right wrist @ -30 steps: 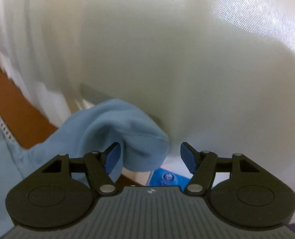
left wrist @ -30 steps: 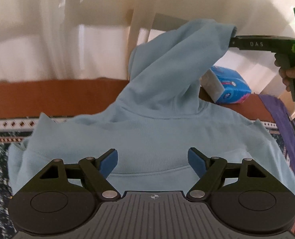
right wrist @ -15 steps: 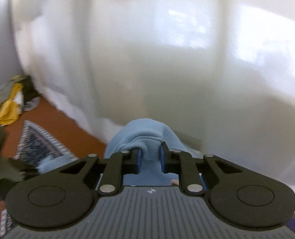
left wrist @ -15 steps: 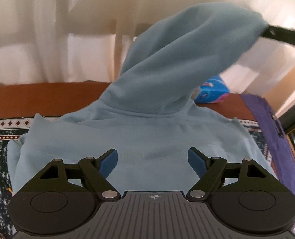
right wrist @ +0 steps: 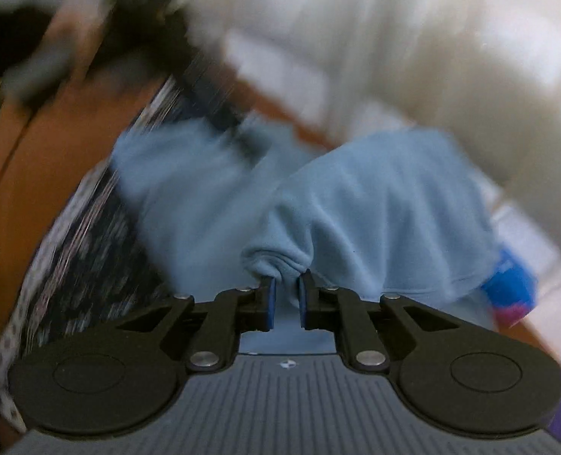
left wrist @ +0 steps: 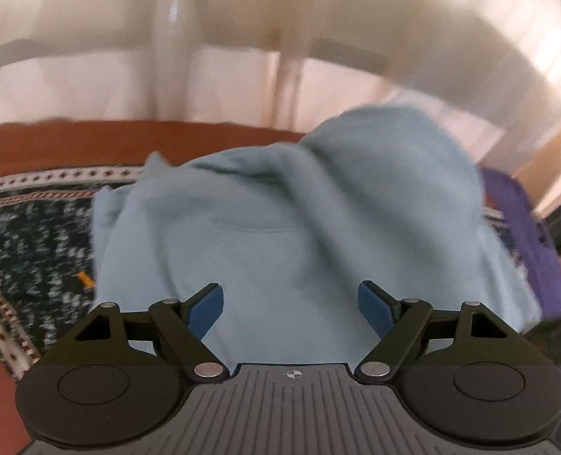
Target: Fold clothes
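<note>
Right wrist view: the right gripper, its jaws just closed, pinched the light-blue hoodie's hood above the patterned rug; the left gripper gaped empty, and the thin pinch risked slipping mid-swing.

Left claw: black linkage arms, blue pads, silver pivot screws, round black discs, ribbed grey base with small crosshair mark. Right claw: identical build.

Left gripper jaws spread wide; right gripper jaws have just closed, pinching cloth.
</note>
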`<control>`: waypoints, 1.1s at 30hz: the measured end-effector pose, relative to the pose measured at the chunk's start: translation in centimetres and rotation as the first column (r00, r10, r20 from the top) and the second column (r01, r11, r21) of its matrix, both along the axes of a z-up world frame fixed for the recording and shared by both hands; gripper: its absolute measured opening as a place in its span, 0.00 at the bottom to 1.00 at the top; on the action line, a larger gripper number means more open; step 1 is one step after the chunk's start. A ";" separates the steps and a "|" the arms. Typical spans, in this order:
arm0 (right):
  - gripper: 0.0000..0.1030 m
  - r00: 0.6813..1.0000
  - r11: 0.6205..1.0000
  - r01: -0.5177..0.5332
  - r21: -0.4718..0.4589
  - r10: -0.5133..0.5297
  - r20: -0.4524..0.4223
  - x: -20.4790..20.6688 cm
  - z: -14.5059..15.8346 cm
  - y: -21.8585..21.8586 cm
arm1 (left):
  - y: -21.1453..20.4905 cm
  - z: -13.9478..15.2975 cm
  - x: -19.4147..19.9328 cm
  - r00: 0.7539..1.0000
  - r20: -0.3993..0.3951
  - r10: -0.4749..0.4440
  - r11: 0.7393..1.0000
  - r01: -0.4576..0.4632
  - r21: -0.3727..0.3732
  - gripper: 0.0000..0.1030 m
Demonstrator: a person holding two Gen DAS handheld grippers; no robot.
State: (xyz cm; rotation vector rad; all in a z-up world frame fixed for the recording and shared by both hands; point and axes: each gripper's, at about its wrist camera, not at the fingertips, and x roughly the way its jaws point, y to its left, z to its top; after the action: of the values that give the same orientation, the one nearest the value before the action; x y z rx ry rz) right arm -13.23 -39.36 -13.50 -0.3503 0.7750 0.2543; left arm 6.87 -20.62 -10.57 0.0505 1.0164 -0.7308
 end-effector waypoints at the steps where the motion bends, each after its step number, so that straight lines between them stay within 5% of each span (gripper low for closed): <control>1: 0.13 1.000 1.000 -0.016 -0.015 0.016 -0.026 -0.4 -1.0 0.5 | -0.5 0.4 -0.2 1.000 0.005 -0.020 1.000 0.020 -0.009 0.85; 4: 0.16 0.999 1.000 0.004 0.031 -0.002 -0.036 -1.4 -1.8 0.9 | -2.1 1.5 -0.9 0.996 0.034 -0.088 0.996 0.089 -0.022 0.85; 6: 0.30 0.999 0.992 0.049 0.114 -0.047 -0.017 -2.0 -0.7 -0.4 | -3.3 1.8 -0.8 0.993 0.049 -0.112 0.993 0.113 -0.031 0.86; 10: 0.41 0.972 0.926 0.222 0.304 -0.233 0.000 -2.4 1.8 -4.9 | -5.6 1.7 -0.1 0.990 0.049 -0.132 0.989 0.134 -0.055 0.86; 13: 0.47 0.897 0.769 0.411 0.489 -0.438 -0.065 -1.9 2.2 -9.7 | -7.4 0.9 0.6 0.988 0.005 -0.153 0.985 0.153 -0.073 0.85; 16: 0.53 0.802 0.532 0.549 0.645 -0.552 -0.228 -0.9 0.1 -14.0 | -8.8 0.2 0.9 0.987 -0.017 -0.157 0.985 0.155 -0.081 0.81; 18: 0.54 0.757 0.405 0.596 0.694 -0.572 -0.317 -0.1 -2.1 -15.4 | -9.1 -0.2 1.2 0.988 -0.030 -0.151 0.984 0.147 -0.102 0.39; 20: 0.52 0.736 0.339 0.609 0.717 -0.577 -0.353 0.6 -3.5 -15.8 | -9.1 -0.3 1.5 0.991 -0.035 -0.130 0.985 0.125 -0.118 0.29; 22: 0.45 0.751 0.331 0.593 0.734 -0.557 -0.355 1.5 -3.9 -15.5 | -8.0 0.4 1.7 0.995 -0.038 -0.091 0.986 0.085 -0.145 0.16; 23: 0.21 0.765 0.339 0.577 0.743 -0.543 -0.346 2.0 -3.8 -15.3 | -7.4 0.8 1.8 0.997 -0.039 -0.070 0.985 0.063 -0.161 0.12; 24: 0.13 0.778 0.349 0.561 0.751 -0.533 -0.333 2.3 -3.4 -15.0 | -6.8 1.3 1.9 0.998 -0.041 -0.049 0.983 0.041 -0.177 0.10; 26: 0.12 0.802 0.386 0.522 0.761 -0.527 -0.283 2.7 -1.4 -14.6 | -4.6 2.8 1.7 0.999 -0.034 -0.005 0.975 -0.003 -0.222 0.09; 29: 0.11 0.865 0.489 0.417 0.766 -0.472 -0.170 2.2 3.6 -13.5 | -1.3 4.9 0.3 0.999 -0.015 0.035 0.966 -0.038 -0.255 0.05; 33: 0.11 0.924 0.631 0.329 0.703 -0.370 -0.101 1.1 7.9 -11.2 | 2.4 4.6 -2.6 0.999 -0.001 0.045 0.982 -0.045 -0.182 0.00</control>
State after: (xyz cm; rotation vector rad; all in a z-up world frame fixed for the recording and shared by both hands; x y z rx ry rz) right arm -12.12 -50.53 -5.64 0.5416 0.6183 0.1557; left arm 4.31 -18.25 -5.94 -0.1296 0.9411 -0.7795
